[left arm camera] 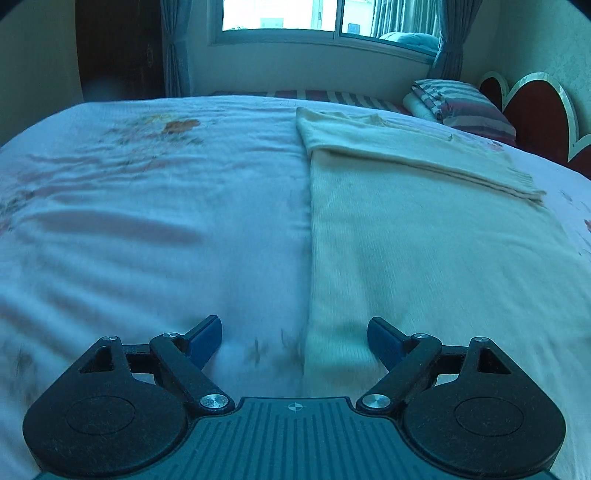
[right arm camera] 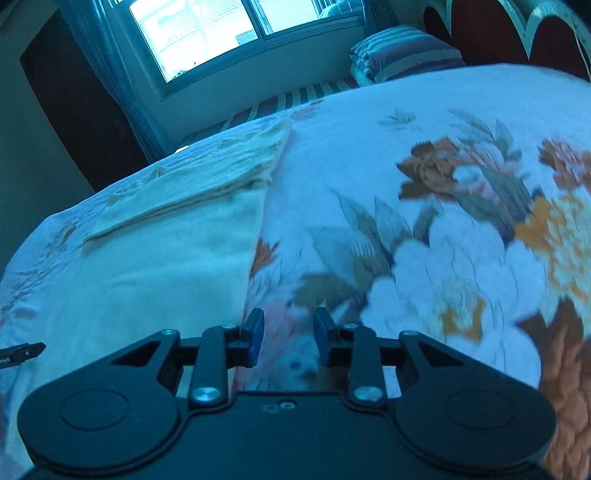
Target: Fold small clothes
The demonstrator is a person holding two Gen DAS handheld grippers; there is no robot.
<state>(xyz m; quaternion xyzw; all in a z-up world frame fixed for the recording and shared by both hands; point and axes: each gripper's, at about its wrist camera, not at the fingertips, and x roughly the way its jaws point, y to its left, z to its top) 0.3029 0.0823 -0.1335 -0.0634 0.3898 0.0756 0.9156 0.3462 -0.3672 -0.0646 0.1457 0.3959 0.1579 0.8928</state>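
A: Nearest the lens on the left wrist view?

B: The left gripper [left arm camera: 294, 341], its jaws spread wide with nothing between them. It sits low over the bedspread [left arm camera: 155, 229], straddling the near left edge of the cream garment [left arm camera: 406, 251]: one blue pad is over the sheet, the other over the cloth. Whether either pad touches, I can't tell.

A: And the right one?

B: The right gripper [right arm camera: 288, 339] has its jaws part open, a narrow gap, holding nothing. It is over the flowered bedspread [right arm camera: 424, 229], just beside the garment's [right arm camera: 159, 258] right edge.

A: How does the garment lie?

B: Flat on the bed, its far part folded over into a band [left arm camera: 417, 155] across the top.

A: Beyond that?

B: A striped pillow [left arm camera: 465, 107] near the red scalloped headboard [left arm camera: 532, 118], then the curtained window [left arm camera: 295, 18].
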